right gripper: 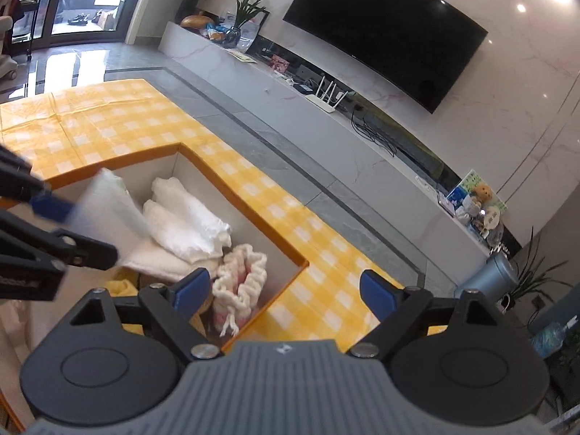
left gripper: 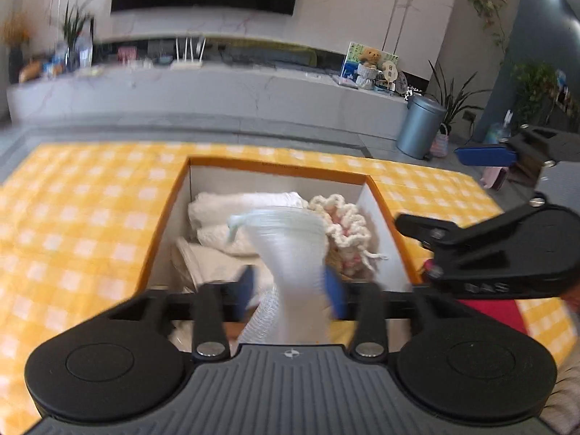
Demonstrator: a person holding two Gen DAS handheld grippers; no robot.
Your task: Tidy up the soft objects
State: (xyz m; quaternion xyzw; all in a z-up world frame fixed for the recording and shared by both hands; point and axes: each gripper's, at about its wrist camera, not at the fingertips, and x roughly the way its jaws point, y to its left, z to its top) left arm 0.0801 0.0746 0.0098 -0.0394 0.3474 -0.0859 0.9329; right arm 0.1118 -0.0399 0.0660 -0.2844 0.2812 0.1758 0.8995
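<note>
My left gripper (left gripper: 290,288) is shut on a white ribbed sock (left gripper: 293,253) and holds it over an open orange-rimmed box (left gripper: 279,166). In the box lie folded white cloths (left gripper: 232,214) and a cream and pink knitted piece (left gripper: 348,232). The sock also shows in the right wrist view (right gripper: 105,206), over the box's left part. My right gripper (right gripper: 286,290) is open and empty above the box's right corner (right gripper: 302,264), just over the knitted piece (right gripper: 241,282). It appears in the left wrist view (left gripper: 482,188) at the right.
The box sits on a yellow and white checked cloth (left gripper: 83,210). Beyond it are grey floor, a long white TV bench (left gripper: 217,90) with a black screen above, a grey bin (left gripper: 420,127) and potted plants. A red item (left gripper: 489,311) lies at the right.
</note>
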